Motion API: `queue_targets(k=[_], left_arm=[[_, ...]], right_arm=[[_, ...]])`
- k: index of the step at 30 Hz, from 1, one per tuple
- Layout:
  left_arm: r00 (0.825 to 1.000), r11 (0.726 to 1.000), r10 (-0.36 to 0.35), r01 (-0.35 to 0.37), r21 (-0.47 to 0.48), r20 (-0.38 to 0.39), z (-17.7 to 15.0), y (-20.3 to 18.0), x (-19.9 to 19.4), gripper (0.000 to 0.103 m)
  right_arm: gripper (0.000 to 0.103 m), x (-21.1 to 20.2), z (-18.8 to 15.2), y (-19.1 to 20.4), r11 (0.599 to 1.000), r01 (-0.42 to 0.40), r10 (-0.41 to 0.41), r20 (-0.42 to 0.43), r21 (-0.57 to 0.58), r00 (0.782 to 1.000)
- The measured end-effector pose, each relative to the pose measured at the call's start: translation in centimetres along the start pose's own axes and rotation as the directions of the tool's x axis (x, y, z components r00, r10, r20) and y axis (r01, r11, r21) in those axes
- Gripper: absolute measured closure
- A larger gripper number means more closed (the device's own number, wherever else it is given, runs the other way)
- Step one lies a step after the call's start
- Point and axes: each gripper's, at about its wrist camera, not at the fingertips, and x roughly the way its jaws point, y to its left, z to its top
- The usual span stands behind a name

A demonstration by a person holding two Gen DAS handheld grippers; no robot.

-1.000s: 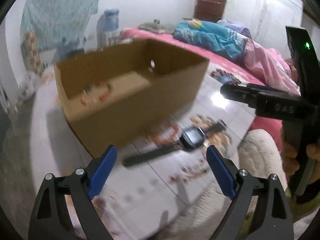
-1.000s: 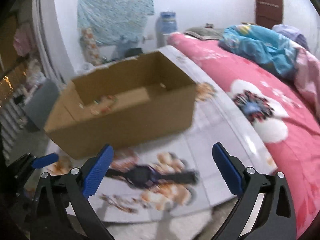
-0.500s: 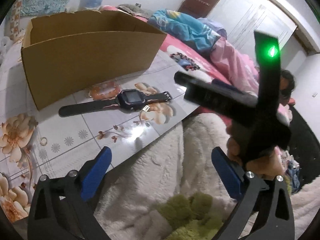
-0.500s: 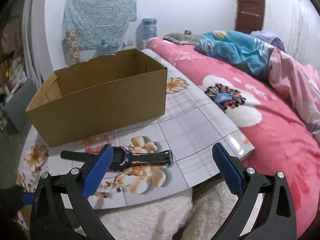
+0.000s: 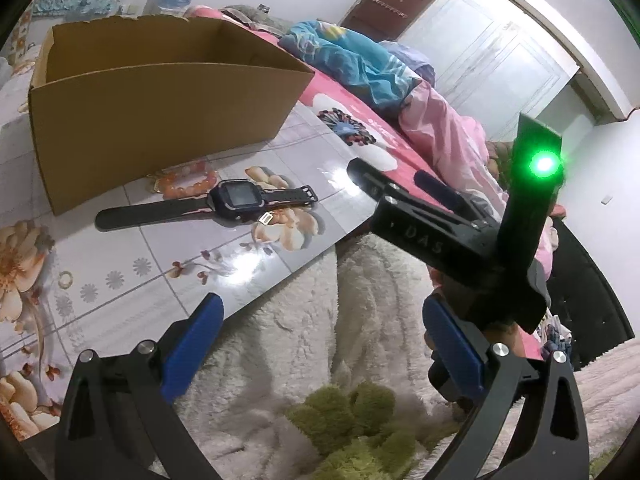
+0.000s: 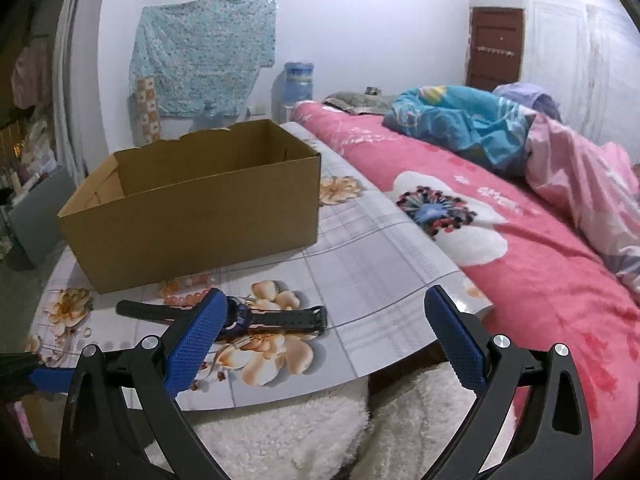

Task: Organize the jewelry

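Hovering wide open and empty short of the table [image 6: 380,240], the left gripper [image 5: 320,344] and right gripper [image 6: 332,336] face a watch [image 5: 234,196] and bead bracelet [image 5: 188,182] beside the cardboard box [image 6: 192,208], apparently awaiting a first pickup requiring a forward reach.

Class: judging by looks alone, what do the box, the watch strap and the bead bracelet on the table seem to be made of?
Box: plain brown cardboard, matte, with a torn top edge.
Watch strap: probably black rubber or silicone, dull and lying limp.
Bead bracelet: glossy, translucent orange-pink beads, glass, stone or plastic; cannot tell which.
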Motion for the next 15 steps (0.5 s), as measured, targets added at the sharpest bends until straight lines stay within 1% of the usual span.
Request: queue_targets(k=[3, 5, 8, 11, 12, 13, 14, 15], left_arm=[[1.000, 1.000, 0.018, -0.018, -0.001, 0.010, 0.7, 0.2, 0.2, 0.005], [0.998, 0.999, 0.050, -0.050, -0.011, 0.023, 1.2, 0.7, 0.1, 0.005], [0.991, 0.993, 0.119, -0.118, -0.018, 0.062, 1.8, 1.7, -0.2, 0.005], [0.971, 0.973, 0.221, -0.226, 0.043, 0.091, 2.1, 2.2, -0.5, 0.005], [0.955, 0.955, 0.280, -0.288, 0.073, 0.098, 2.1, 2.3, -0.4, 0.005], [0.942, 0.940, 0.321, -0.330, 0.091, 0.101, 2.2, 2.5, -0.3, 0.005], [0.933, 0.929, 0.346, -0.356, 0.104, 0.104, 2.3, 2.7, -0.2, 0.005], [0.928, 0.923, 0.358, -0.369, 0.109, 0.106, 2.3, 3.1, 0.0, 0.005]], right_arm=[[0.008, 0.1, -0.3, -0.6, 0.998, -0.047, 0.047, -0.005, 0.037, 0.999], [0.008, 0.2, -0.5, -1.1, 0.995, -0.075, 0.076, -0.014, 0.065, 0.997], [0.008, 0.3, -0.6, -1.9, 0.989, -0.108, 0.111, -0.020, 0.103, 0.994], [0.008, 0.5, -1.0, -2.8, 0.978, -0.155, 0.158, -0.013, 0.140, 0.987], [0.008, 0.8, -1.1, -3.0, 0.975, -0.165, 0.169, -0.017, 0.147, 0.985], [0.009, 1.2, -1.2, -3.2, 0.970, -0.182, 0.189, -0.028, 0.158, 0.982], [0.010, 1.4, -1.3, -3.2, 0.966, -0.199, 0.207, -0.033, 0.162, 0.978], [0.013, 1.7, -1.4, -3.2, 0.964, -0.209, 0.218, -0.037, 0.163, 0.975]])
